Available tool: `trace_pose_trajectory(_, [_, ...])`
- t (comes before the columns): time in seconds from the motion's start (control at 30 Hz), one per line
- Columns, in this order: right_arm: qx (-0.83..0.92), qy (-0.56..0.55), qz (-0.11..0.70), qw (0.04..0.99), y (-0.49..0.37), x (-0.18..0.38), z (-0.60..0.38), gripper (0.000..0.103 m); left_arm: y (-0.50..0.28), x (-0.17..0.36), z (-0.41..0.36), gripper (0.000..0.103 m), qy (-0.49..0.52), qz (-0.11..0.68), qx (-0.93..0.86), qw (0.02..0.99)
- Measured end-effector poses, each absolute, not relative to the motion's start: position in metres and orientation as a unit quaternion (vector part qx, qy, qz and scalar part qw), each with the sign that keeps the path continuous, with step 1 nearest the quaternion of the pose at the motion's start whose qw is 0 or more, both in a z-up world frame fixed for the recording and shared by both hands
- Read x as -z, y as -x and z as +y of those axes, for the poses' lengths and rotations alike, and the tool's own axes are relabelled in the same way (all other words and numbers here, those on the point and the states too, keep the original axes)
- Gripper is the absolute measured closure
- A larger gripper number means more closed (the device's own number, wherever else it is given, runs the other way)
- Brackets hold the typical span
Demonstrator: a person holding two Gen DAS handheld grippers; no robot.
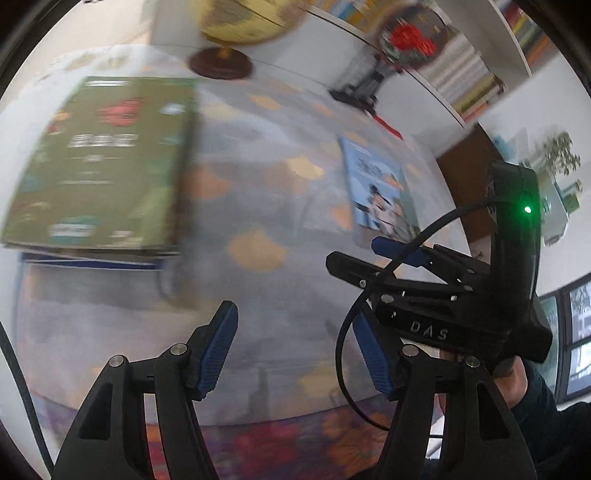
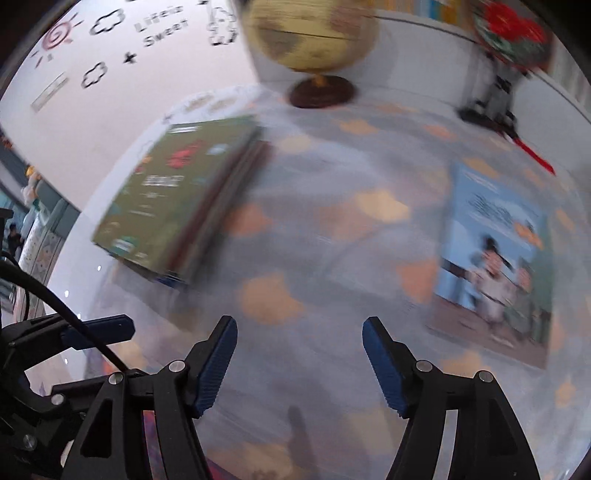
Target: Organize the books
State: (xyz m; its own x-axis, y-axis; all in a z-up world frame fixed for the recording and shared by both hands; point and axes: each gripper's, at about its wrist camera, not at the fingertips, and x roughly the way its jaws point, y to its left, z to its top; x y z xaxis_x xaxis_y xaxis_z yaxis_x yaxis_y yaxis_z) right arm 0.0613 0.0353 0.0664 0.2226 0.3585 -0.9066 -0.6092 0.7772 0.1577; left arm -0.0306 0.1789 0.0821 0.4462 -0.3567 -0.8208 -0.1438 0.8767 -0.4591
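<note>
Both grippers' fingers (image 2: 218,365) stand wide and empty — stacked green book (image 2: 173,195) looks placed — next, the blue picture book (image 2: 495,258) needs grasping.

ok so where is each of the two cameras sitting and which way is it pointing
Left wrist: sits on the left gripper, looks steeply down at the table; its own open fingers show, plus the right gripper and a hand.
Right wrist: sits on the right gripper, looks steeply down at the same table; its open fingers show, with the left gripper at lower left.
Shared: green book atop a stack, blue book, globe.
</note>
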Motion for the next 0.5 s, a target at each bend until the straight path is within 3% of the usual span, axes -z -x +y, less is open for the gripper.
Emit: trace_pose_trajectory(0.5, [-0.166,0.079,0.565,0.805,-0.140,-0.064,-0.139,0.034,-0.047,-0.060,0.071,0.040,0.235,0.547,0.113,0.795])
